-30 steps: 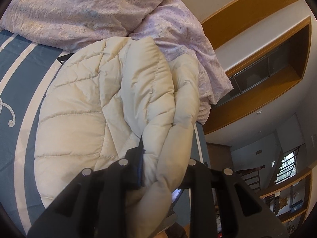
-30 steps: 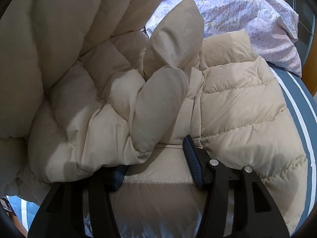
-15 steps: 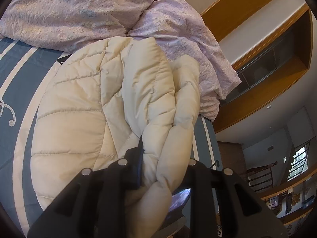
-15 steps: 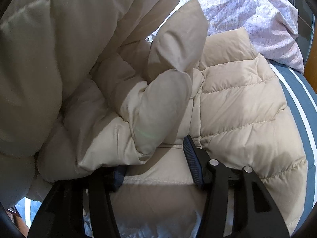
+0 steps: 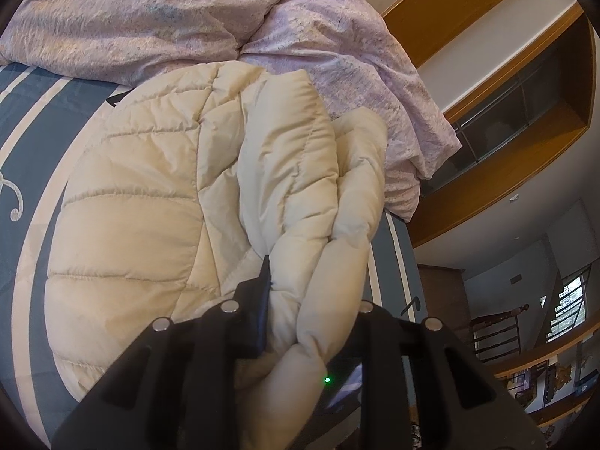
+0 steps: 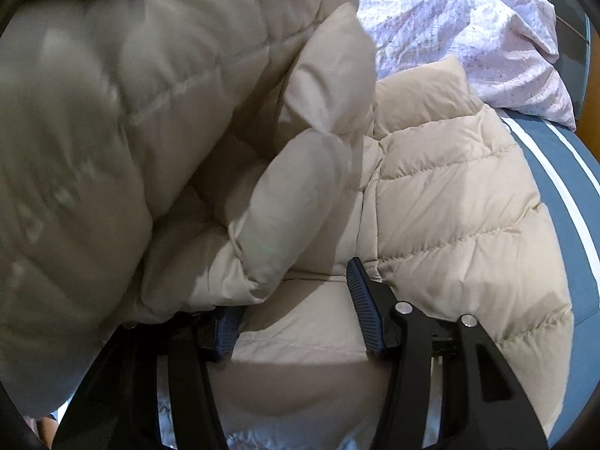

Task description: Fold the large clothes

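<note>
From the left wrist I see a lilac duvet (image 5: 232, 18) heaped beyond the cream puffer jacket (image 5: 150, 195), which lies on the blue striped bedspread (image 5: 22, 123); my left gripper (image 5: 311, 292) is clamped on a bunched quilted fold, with wooden shelving (image 5: 498, 172) off right. From the right wrist, a lifted, blurred jacket flap (image 6: 112, 112) blocks the left side (very close to the lens), and my right gripper (image 6: 296, 300) stands apart over the jacket.
</note>
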Demonstrator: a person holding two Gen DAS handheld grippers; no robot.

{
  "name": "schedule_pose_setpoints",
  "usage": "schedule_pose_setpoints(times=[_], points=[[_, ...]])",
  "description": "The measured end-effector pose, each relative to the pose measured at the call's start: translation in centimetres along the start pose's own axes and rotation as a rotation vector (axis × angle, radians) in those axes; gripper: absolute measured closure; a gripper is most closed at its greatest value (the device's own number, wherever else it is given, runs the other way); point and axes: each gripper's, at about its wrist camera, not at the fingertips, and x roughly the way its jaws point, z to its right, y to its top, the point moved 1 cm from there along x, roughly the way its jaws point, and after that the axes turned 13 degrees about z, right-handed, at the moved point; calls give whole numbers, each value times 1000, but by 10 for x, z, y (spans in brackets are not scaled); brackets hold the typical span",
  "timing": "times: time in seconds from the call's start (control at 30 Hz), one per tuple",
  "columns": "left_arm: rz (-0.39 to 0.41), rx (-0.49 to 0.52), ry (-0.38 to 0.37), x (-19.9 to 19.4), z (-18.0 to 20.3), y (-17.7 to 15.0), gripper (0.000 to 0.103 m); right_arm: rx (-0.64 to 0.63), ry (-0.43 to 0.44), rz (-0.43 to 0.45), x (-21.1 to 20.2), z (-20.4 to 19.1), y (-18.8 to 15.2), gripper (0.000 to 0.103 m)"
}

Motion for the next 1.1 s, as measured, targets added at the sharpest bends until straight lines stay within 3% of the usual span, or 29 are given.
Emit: schedule_pose_setpoints(times=[0.23,0.57,0.7,1.1], points=[[-9,6,5,5,4,-10,79,26,3,40,-38,23,7,48],[-9,24,33,13,12,-22,77,8,-75,53,-113,64,-8,50],[-11,35,43,17,19,-28,77,-2,-114,25,-108,68,-20,57],[-56,86,14,33,47,-52,75,74,-133,-30,-71,94,-29,58]])
